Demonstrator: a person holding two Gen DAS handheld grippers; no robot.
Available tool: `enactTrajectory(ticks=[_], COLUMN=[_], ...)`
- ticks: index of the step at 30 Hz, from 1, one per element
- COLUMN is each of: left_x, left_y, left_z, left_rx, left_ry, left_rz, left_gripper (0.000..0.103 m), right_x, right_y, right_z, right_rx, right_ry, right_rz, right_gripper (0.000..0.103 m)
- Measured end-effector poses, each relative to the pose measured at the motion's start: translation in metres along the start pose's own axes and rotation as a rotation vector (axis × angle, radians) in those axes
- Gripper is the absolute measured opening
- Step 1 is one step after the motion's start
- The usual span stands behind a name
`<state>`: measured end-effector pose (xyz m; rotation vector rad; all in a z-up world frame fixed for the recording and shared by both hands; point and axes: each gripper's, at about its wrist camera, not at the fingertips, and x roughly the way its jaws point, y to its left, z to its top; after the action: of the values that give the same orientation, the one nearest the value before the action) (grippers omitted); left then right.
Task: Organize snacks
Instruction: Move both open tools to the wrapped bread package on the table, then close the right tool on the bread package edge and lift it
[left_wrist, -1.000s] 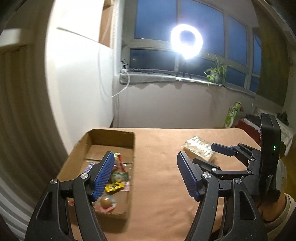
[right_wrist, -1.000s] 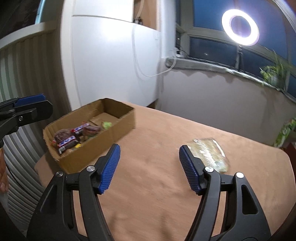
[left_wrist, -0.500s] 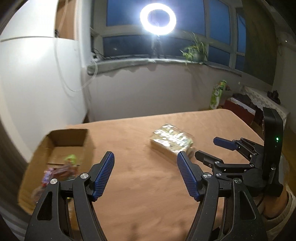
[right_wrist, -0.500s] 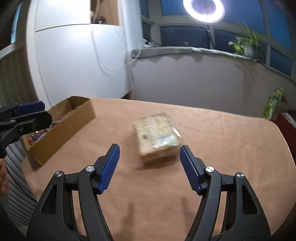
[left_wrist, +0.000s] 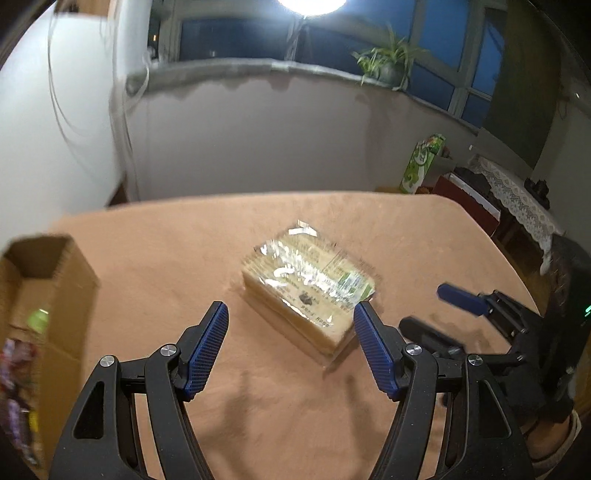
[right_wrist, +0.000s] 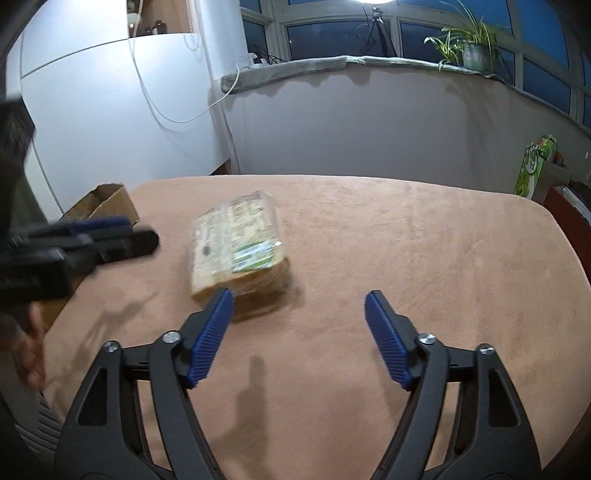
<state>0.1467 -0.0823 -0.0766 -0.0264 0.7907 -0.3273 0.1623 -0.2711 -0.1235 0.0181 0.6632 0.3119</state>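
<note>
Nearer now, cracker pack (left_wrist: 308, 282) diagonal.

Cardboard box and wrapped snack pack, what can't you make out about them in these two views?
- Cardboard box, left wrist view: cut off by the left edge; the snacks inside are a motion-blurred smear.
- Cardboard box, right wrist view: mostly hidden behind the left gripper.
- Snack pack: label print blurred and glared, unreadable in both views.
- Whether the right gripper touches the pack: unclear.

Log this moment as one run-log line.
left tongs: open, empty | right tongs: open, empty, just widening | wrapped snack pack: on table, ungripped | cardboard box: holds snacks
</note>
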Motion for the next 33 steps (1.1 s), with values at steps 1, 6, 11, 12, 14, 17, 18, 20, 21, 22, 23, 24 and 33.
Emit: enactTrajectory(ticks=[1, 6, 11, 12, 14, 17, 18, 20, 21, 22, 23, 24, 33], left_x=[0.01, 0.033, 0.048, 0.054, 0.068, 0.082, 0.08, 0.074, 0.072, 0.07, 0.066, 0.064, 0.045], left_y=[0.003, 0.02, 0.042, 0.045, 0.051, 0.051, 0.051, 0.05, 0.049, 0.049, 0.049, 0.048, 0.015], left_z=[-0.002, 0.004, 0.026, 0.03, 0.035, 0.032, 0.03, 0.026, 0.024, 0.023, 0.021, 0.019, -0.007], left_rx=[-0.014, -0.094, -0.175, -0.189, -0.214, -0.218, -0.209, -0.192, -0.188, -0.178, -0.168, -0.161, -0.005], left_ry=[0.021, 0.04, 0.012, 0.012, 0.026, 0.08, 0.073, 0.078, 0.084, 0.091, 0.092, 0.093, 0.137], left_rz=[0.005, -0.008, -0.059, -0.085, -0.138, -0.204, -0.207, -0.219, -0.229, -0.24, -0.243, -0.25, -0.282], left_gripper=[0.07, 0.07, 0.07, 0.07, 0.07, 0.071, 0.071, 0.071, 0.071, 0.071, 0.071, 0.071, 0.071], right_x=[0.003, 0.018, 0.029, 0.032, 0.038, 0.047, 0.047, 0.047, 0.047, 0.046, 0.045, 0.045, 0.039], right_y=[-0.001, 0.01, 0.037, 0.044, 0.057, 0.06, 0.058, 0.053, 0.05, 0.048, 0.046, 0.044, 0.027], right_z=[0.002, 0.004, -0.002, -0.002, -0.003, -0.001, 0.0, 0.003, 0.003, 0.003, 0.003, 0.003, -0.001], right_rx=[0.001, -0.058, -0.143, -0.158, -0.18, -0.178, -0.17, -0.151, -0.145, -0.144, -0.146, -0.148, -0.188], right_ry=[0.006, 0.06, 0.115, 0.129, 0.139, 0.148, 0.147, 0.135, 0.135, 0.135, 0.135, 0.138, 0.154], right_rz=[0.007, 0.033, 0.06, 0.066, 0.057, 0.041, 0.042, 0.035, 0.035, 0.032, 0.031, 0.03, 0.033], right_gripper=[0.078, 0.078, 0.078, 0.078, 0.078, 0.078, 0.078, 0.074, 0.066, 0.065, 0.063, 0.061, 0.057])
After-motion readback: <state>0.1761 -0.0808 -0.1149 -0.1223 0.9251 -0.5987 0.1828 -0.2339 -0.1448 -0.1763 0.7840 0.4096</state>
